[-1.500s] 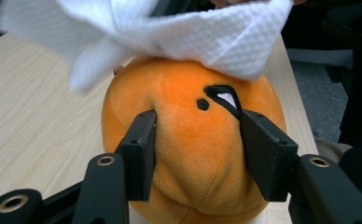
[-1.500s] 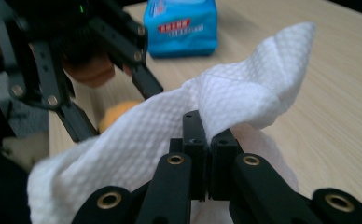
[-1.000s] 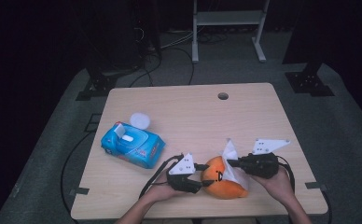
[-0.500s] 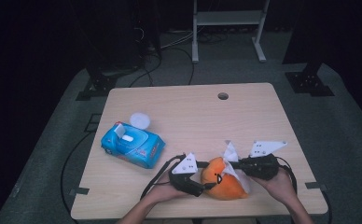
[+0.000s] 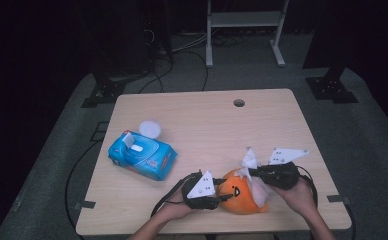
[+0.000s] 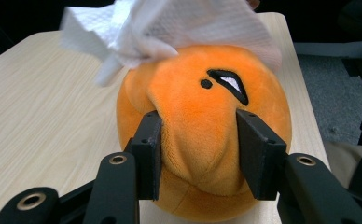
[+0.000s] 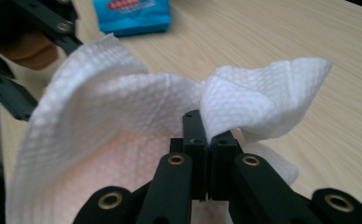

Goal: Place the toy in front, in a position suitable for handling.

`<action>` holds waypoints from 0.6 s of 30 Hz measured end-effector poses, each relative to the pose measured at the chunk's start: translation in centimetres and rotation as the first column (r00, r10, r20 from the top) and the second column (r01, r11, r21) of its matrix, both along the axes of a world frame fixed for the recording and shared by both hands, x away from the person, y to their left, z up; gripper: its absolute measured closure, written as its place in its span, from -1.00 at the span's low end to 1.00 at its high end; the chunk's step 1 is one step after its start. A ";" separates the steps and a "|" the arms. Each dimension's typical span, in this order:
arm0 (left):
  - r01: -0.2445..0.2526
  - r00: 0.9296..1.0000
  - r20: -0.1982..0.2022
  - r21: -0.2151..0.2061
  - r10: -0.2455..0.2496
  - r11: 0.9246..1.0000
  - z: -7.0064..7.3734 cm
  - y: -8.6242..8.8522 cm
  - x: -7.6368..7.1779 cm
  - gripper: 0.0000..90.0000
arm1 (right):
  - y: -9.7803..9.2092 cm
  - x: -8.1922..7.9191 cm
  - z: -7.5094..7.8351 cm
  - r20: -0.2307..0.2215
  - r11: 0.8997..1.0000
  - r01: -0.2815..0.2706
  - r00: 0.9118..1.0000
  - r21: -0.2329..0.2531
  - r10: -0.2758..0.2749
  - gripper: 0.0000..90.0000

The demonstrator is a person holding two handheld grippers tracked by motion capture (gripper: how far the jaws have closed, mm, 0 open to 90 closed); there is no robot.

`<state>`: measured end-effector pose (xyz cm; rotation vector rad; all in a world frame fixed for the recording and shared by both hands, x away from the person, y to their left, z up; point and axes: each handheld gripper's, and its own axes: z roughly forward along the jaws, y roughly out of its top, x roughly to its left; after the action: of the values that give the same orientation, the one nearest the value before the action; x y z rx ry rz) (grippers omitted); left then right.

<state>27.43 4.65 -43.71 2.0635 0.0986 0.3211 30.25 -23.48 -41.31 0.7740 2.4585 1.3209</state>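
Note:
A round orange plush toy with a stitched face lies near the table's front edge. My left gripper is shut on the plush toy from its left, and both black pads press into the fabric. From the right, my right gripper is shut on a white wipe. The wipe drapes over the top and right side of the plush, with its bunched middle pinched at the right gripper.
A blue wipes pack with its white flap raised lies at the left of the wooden table, also in sight far off. A round white disc sits behind it. A cable hole is near the far edge.
The left gripper has edged slightly right on the plush. The wipe in the right gripper has shifted a little over the plush's top.

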 end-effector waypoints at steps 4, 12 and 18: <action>0.008 1.000 0.007 0.004 -0.008 1.000 0.0 -0.2 -0.2 0.21 | -0.3 -0.3 0.3 0.004 1.000 0.015 1.000 0.012 -0.015 0.95; -0.033 0.996 -0.085 -0.010 0.032 0.999 -0.4 0.6 0.9 0.22 | 0.0 -0.1 -0.3 0.018 1.000 -0.007 1.000 -0.009 0.007 0.94; -0.053 0.991 -0.126 -0.017 0.051 0.998 -0.6 0.9 1.4 0.19 | -0.3 -0.6 0.5 0.025 1.000 -0.008 1.000 0.017 0.008 0.59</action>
<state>28.80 5.58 -44.27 2.0625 0.2317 0.2210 29.66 -23.78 -40.82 0.7479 2.4366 1.3485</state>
